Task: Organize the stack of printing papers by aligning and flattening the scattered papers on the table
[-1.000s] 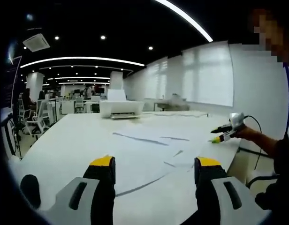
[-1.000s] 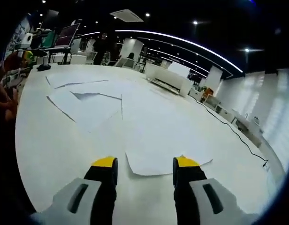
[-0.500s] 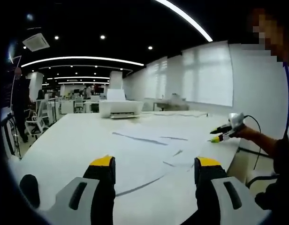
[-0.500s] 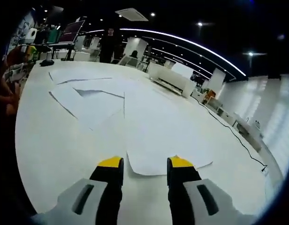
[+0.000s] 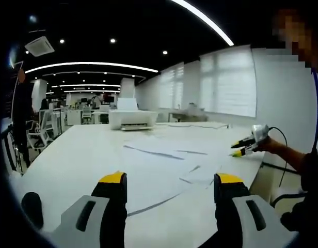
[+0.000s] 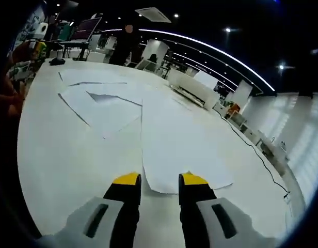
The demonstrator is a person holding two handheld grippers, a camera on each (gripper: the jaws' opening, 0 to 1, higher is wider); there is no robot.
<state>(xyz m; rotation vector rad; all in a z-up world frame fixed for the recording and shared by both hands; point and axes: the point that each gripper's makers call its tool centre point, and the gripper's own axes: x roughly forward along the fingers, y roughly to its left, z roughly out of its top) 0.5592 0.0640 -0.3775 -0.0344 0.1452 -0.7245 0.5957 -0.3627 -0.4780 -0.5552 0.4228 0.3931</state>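
Several white printing papers point(image 5: 159, 160) lie loose and overlapping on the white table point(image 5: 76, 155). My left gripper point(image 5: 171, 181) hovers low over them, open wide with nothing between its jaws. To the right a person's hand holds my right gripper point(image 5: 240, 150) at the table's edge. In the right gripper view, one sheet point(image 6: 185, 150) lies apart from the others point(image 6: 105, 111), and its near edge sits between the yellow fingertips point(image 6: 127, 179). My right gripper point(image 6: 159, 180) is open with a narrow gap, its jaws either side of that edge.
A white printer point(image 5: 130, 120) stands at the table's far end, also seen as a printer point(image 6: 192, 90) in the right gripper view. A black cable point(image 6: 252, 150) runs along the table's right side. Office chairs point(image 5: 37, 137) and a standing person point(image 6: 127, 44) are beyond the table.
The right gripper's jaws have drawn closer together around the near sheet's edge, and its view has crept forward. The left gripper has held still.
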